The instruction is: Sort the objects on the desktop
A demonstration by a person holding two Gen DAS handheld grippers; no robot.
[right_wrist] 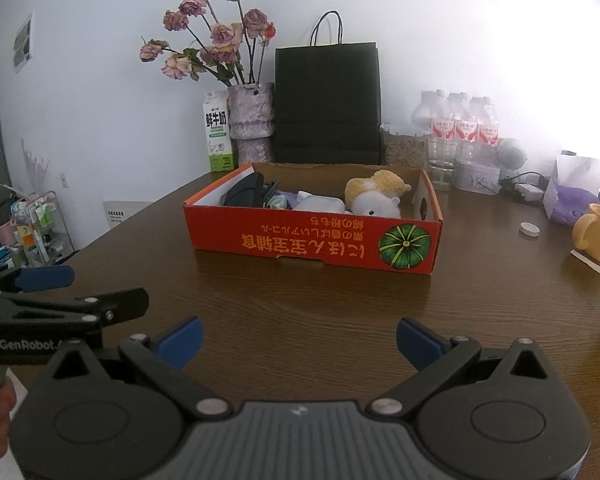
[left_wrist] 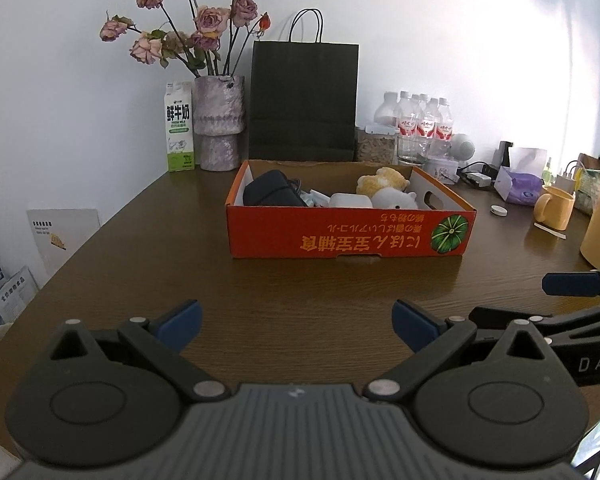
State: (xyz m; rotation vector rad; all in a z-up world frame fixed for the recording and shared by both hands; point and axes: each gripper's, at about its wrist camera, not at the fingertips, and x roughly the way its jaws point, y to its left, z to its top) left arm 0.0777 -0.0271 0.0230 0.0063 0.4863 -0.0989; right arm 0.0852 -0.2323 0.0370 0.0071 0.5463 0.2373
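Observation:
An orange cardboard box (left_wrist: 348, 236) (right_wrist: 312, 240) sits mid-table, holding a black pouch (left_wrist: 270, 194) (right_wrist: 244, 194), a white case (left_wrist: 350, 202) (right_wrist: 320, 204) and a yellow-and-white plush toy (left_wrist: 384, 186) (right_wrist: 376, 194). My left gripper (left_wrist: 296, 326) hovers open over bare wood in front of the box, nothing between its blue pads. My right gripper (right_wrist: 299, 340) is also open and empty, at a similar distance from the box. Each gripper shows at the edge of the other's view.
Along the back wall stand a milk carton (left_wrist: 179, 126), a vase of dried roses (left_wrist: 219, 120), a black paper bag (left_wrist: 304, 100) and water bottles (left_wrist: 424, 120). A yellow mug (left_wrist: 554, 206) (right_wrist: 596, 232), a small white lid (left_wrist: 499, 210) (right_wrist: 529, 228) and a purple tissue pack (left_wrist: 520, 188) lie right.

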